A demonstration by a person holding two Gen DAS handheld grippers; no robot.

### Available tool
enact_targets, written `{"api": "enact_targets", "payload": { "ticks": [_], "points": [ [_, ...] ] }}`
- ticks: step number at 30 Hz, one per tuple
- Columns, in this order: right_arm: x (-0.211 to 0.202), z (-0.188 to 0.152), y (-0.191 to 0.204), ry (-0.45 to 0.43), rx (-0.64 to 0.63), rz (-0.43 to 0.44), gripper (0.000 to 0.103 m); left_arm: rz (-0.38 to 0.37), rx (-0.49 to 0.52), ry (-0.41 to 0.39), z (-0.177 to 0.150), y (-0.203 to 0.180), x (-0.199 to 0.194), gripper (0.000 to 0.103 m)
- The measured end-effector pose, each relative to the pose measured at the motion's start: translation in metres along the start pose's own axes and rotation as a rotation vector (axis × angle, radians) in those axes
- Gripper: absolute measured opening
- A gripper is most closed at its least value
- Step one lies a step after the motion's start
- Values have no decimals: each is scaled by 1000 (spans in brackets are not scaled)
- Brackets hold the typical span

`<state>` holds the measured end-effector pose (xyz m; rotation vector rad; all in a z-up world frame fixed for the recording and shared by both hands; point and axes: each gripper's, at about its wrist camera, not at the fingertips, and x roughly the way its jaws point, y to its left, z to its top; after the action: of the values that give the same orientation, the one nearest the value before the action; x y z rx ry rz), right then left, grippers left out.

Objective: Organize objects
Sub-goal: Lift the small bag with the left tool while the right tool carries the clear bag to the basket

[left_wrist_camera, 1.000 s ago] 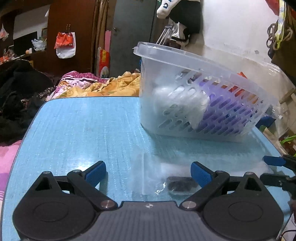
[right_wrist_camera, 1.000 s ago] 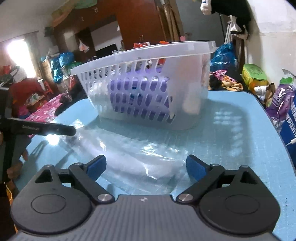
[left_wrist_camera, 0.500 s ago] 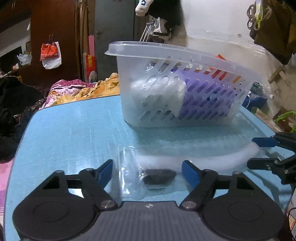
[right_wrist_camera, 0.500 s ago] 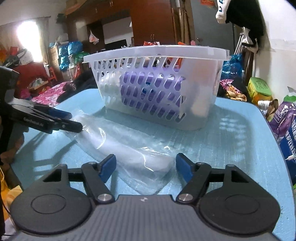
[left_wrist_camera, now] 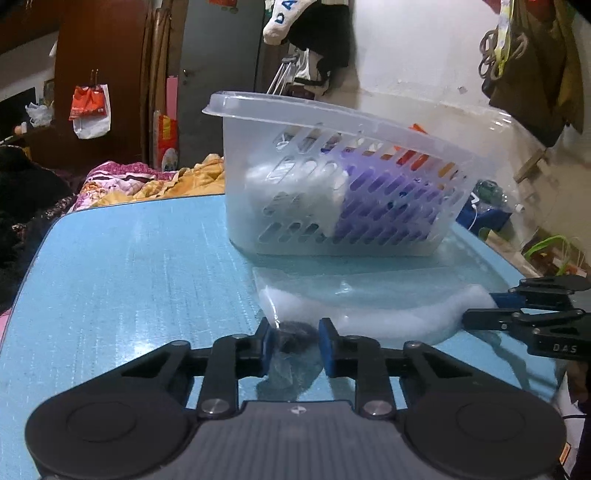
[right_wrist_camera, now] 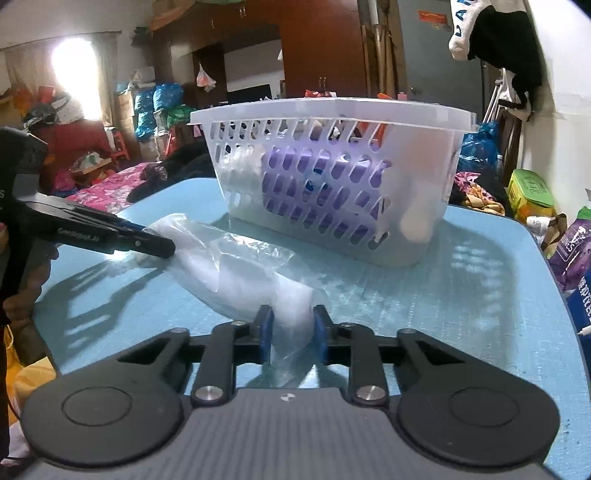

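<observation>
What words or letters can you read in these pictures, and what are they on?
"DAS" on the right gripper, seen from the left wrist.
"GenRobot.AI" on the left gripper, small and a bit blurry.
"DA" on the white sock hanging on the wall, cut off.
Purple packet and green box: print too blurred.

A plastic bag (left_wrist_camera: 373,317) is lying across the table (left_wrist_camera: 129,280), stretching between the left gripper (left_wrist_camera: 294,345) and the right gripper (right_wrist_camera: 290,330), each closing on one end; a basket (left_wrist_camera: 332,192) is sitting just beyond both claws, behind the bag; bedding (left_wrist_camera: 147,184) is lying past the table's far edge.
</observation>
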<state>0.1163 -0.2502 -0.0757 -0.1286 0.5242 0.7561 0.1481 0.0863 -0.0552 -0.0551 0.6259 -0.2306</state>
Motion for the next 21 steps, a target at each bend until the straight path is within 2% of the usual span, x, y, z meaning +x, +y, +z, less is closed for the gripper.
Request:
{"api": "enact_targets", "payload": {
  "ticks": [1, 15, 21],
  "points": [
    [0, 0, 1, -1, -2, 0, 22, -3, 0, -9, -1, -1, -2, 23],
    [-31, 7, 16, -118, -66, -39, 20, -50, 17, -178, -6, -11, -33, 21],
    [-52, 23, 21, -183, -95, -55, 20, -64, 33, -260, 5, -21, -58, 21]
  ]
}}
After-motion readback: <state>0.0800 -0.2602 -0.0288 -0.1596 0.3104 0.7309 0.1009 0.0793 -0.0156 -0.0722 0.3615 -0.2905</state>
